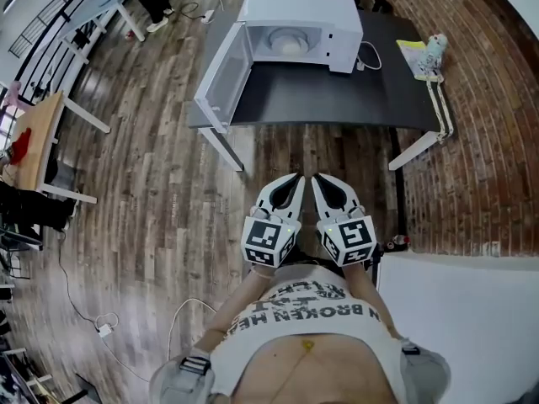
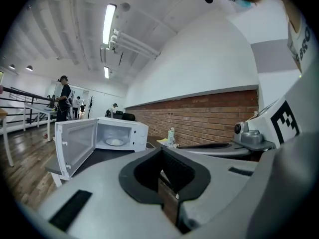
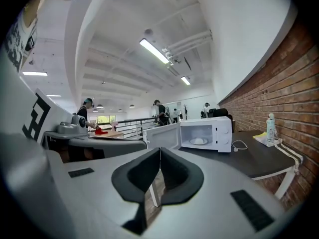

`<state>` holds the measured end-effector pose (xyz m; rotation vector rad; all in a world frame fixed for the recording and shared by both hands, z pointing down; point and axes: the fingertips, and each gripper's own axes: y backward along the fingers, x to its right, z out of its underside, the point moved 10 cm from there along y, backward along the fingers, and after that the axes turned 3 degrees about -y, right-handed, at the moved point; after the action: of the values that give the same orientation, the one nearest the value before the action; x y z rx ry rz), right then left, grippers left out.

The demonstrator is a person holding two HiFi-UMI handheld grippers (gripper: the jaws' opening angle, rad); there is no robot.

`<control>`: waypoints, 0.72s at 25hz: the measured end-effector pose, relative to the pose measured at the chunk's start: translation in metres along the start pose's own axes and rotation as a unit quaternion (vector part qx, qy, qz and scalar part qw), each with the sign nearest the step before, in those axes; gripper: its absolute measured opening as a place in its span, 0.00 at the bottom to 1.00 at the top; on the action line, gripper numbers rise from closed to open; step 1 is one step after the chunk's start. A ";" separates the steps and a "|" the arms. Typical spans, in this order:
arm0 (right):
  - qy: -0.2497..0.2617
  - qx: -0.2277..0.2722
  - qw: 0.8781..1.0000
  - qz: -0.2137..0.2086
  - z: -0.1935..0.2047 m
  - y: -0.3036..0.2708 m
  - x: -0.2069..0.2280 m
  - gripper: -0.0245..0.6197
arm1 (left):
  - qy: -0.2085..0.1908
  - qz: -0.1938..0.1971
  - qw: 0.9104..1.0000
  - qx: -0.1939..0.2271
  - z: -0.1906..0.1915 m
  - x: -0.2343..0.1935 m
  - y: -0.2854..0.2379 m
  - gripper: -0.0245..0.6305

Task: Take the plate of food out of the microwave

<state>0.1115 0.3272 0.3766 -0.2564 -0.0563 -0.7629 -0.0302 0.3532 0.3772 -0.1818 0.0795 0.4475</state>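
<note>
Head view: left tool and right tool, jaws pressed together on nothing, hang well apart from the white box-shaped microwave on the far dark tabletop. Its door is open, with the round white plate of food inside. Step closer, part the jaws, grip the near rim level.

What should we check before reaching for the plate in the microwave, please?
1. Microwave door open: ok.
2. Plate of food inside the microwave: ok.
3. Left tongs and right tongs empty: ok, nothing between either pair of jaws.
4. Jaws opened for a grasp: not ok, both pairs are together.
5. Tongs within reach of the plate: not ok, both are close to the person's body, with floor before the table.
6. Plate's heat: cannot tell.
</note>
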 end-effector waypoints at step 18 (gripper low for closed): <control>-0.012 -0.013 1.000 0.024 -0.008 -0.093 -0.011 0.05 | 0.007 0.027 1.000 -0.013 -0.005 -0.093 -0.029 0.05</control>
<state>0.0391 0.2677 0.3871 -0.2901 -0.0629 -0.7125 -0.1012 0.2876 0.3871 -0.2092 0.0918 0.5022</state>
